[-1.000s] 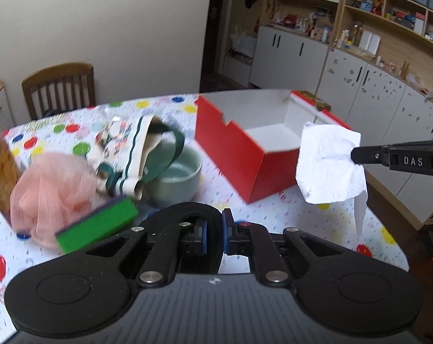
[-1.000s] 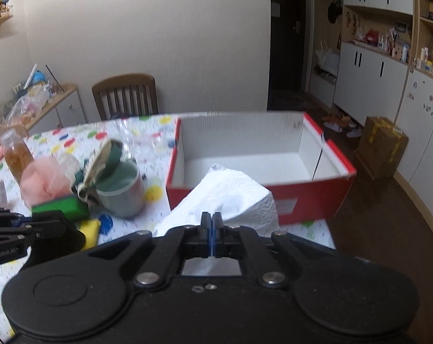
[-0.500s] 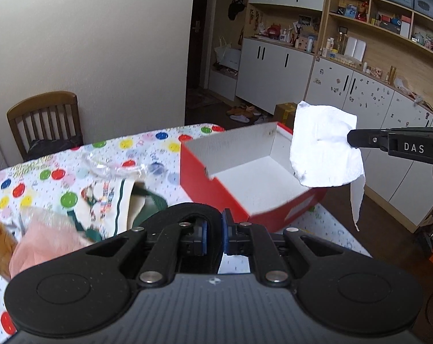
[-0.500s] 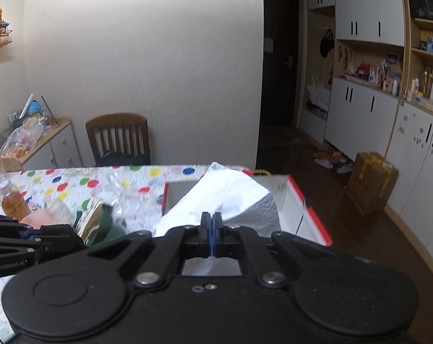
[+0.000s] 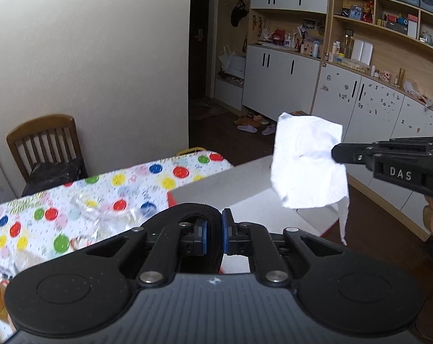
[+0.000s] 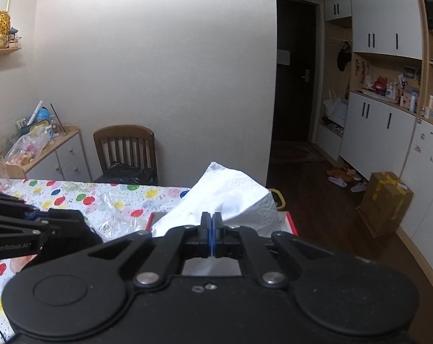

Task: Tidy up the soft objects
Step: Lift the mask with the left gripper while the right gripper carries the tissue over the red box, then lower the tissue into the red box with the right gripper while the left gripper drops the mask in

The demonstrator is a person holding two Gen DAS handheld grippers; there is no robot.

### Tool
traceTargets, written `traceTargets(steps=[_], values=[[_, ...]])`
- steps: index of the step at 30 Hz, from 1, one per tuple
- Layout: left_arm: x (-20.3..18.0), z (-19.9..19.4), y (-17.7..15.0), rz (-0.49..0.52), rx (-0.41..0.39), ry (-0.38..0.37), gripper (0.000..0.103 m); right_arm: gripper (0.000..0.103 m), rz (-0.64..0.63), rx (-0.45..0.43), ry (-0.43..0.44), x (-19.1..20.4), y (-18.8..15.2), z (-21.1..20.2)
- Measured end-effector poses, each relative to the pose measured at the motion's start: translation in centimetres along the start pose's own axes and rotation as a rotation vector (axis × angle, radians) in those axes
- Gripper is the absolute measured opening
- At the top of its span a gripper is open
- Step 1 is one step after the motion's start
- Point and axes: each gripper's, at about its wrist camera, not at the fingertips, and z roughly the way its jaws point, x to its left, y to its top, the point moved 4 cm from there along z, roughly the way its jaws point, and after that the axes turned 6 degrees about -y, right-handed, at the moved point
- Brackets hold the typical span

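My right gripper [image 6: 212, 218] is shut on a white paper tissue [image 6: 230, 197] and holds it in the air above the red box [image 6: 291, 223]. In the left wrist view the same tissue [image 5: 308, 166] hangs from the right gripper's tip [image 5: 338, 153] over the box's white inside [image 5: 245, 189]. My left gripper [image 5: 212, 229] is nearly shut on something black that bulges between its pads [image 5: 200, 232]. What that black thing is cannot be told. It also shows in the right wrist view [image 6: 70, 223].
The table has a polka-dot cloth [image 5: 87, 200] with a crumpled clear plastic bag [image 5: 101, 212] on it. A wooden chair [image 5: 44, 149] stands behind the table. White cabinets [image 5: 345, 106] line the right wall. A cardboard carton [image 6: 385, 200] sits on the floor.
Both grippers have risen and tilted up. The box and table objects have slid down out of view. The tissue stays held in the right gripper.
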Motion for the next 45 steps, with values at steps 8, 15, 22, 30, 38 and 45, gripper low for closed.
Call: traceTargets(steps=[8,15,22,30,38,45], values=[[-2.1,4.8,1.9,-0.019,0.029,-0.017,0.010,0.000,0.001,0.012,0.033,-2.9,0.5,3.6],[-3.6,7.7,4.5,-0.018,0.020,-0.011,0.010,0.000,0.025,0.072,0.048,-5.3,-1.0,7.4],[-5.1,10.7,6.6,-0.013,0.004,-0.033,0.010,0.000,0.032,0.117,0.077,-6.4,-2.1,9.8],[-5.0,16.5,4.2,-0.042,0.086,-0.077,0.010,0.000,-0.011,0.200,0.115,-6.1,-3.9,12.5],[-3.5,20.6,0.8,-0.110,0.198,-0.058,0.010,0.000,-0.057,0.290,0.135,-5.2,-6.0,15.0],[-2.9,22.7,-1.0,-0.146,0.288,-0.093,0.010,0.000,-0.098,0.385,0.153,-4.6,-7.6,16.5]])
